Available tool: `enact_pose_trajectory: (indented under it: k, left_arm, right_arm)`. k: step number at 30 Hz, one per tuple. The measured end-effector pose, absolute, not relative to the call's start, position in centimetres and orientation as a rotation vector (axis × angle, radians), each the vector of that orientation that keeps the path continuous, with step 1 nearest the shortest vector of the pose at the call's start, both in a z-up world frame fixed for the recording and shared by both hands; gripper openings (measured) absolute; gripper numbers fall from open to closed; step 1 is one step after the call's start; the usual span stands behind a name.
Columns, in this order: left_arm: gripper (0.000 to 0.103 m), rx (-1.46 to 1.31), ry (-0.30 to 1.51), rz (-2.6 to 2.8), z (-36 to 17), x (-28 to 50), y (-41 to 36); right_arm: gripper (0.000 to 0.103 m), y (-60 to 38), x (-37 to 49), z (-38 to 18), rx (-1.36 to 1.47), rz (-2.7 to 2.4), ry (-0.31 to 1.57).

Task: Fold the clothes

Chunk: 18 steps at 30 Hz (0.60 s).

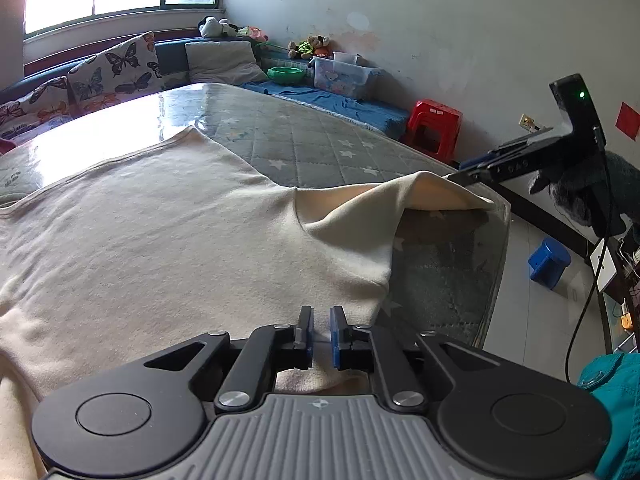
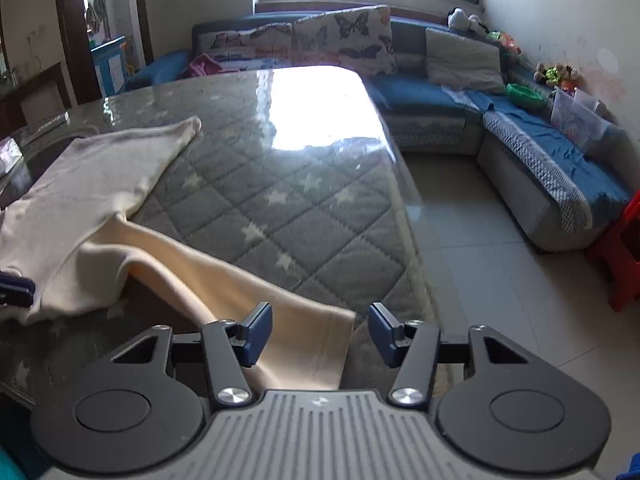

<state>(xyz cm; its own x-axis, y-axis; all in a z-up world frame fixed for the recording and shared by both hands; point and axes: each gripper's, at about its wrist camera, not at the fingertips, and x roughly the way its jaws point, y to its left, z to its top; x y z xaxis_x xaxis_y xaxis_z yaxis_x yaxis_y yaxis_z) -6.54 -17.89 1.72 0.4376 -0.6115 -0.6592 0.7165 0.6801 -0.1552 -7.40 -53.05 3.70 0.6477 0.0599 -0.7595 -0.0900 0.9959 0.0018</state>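
Left wrist view: the left gripper (image 1: 322, 330) is pinched nearly shut on the cream garment (image 1: 160, 232), which is spread across the quilted table (image 1: 312, 148) at mid-frame. The right gripper (image 2: 320, 330) is seen part-open (sleeve (image 2: 308, 332) between the jaws, not pressed).

The left gripper (image 1: 322, 330), black linkage with blue pads, points downward at a slant over the near edge of the quilted grey table (image 1: 320, 140); its jaws are drawn almost together, pinching a fold of the cream knit garment (image 1: 160, 240).

The right gripper (image 2: 318, 334) is tilted down near the table's right edge with its jaws apart. The garment's cream sleeve (image 2: 280, 320) lies between them, beside the left pad (image 2: 256, 332); the right pad (image 2: 382, 334) stands clear. In the left wrist view the right gripper (image 1: 476, 174) reaches the sleeve end, carried by a hand in a dark glove (image 1: 576, 196). A teal sleeve (image 1: 616, 400) shows beside the left gripper.
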Motion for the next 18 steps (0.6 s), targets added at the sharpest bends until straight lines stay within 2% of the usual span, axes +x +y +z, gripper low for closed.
enact_pose_trajectory:
  k: [3, 4, 7, 10, 12, 18]
  left_arm:
    - [0.01, 0.157, 0.751, -0.824, 1.7, -6.6, -18.0]
    - [0.01, 0.159, 0.75, -0.823, 1.7, -6.7, -18.0]
    - [0.01, 0.162, 0.751, -0.825, 1.6, -6.7, -18.1]
    - [0.01, 0.159, 0.753, -0.82, 1.6, -6.7, -18.2]
    - [0.01, 0.162, 0.752, -0.819, 1.6, -6.8, -18.1]
    - [0.012, 0.154, 0.751, -0.822, 1.5, -6.8, -18.0]
  right_arm:
    - [0.035, -52.7, -6.4, 2.9, -0.038, 0.101, 0.871]
    - [0.023, -52.6, -6.0, 2.7, -0.044, 0.105, 0.869]
    - [0.015, -51.7, -4.0, 3.5, -0.149, 0.066, 0.815]
    - [0.013, -50.9, -1.4, 3.7, -0.234, 0.046, 0.761]
    - [0.021, -50.3, 0.6, 3.6, -0.267, 0.055, 0.725]
    - [0.023, -50.4, 1.2, 3.7, -0.171, 0.061, 0.715]
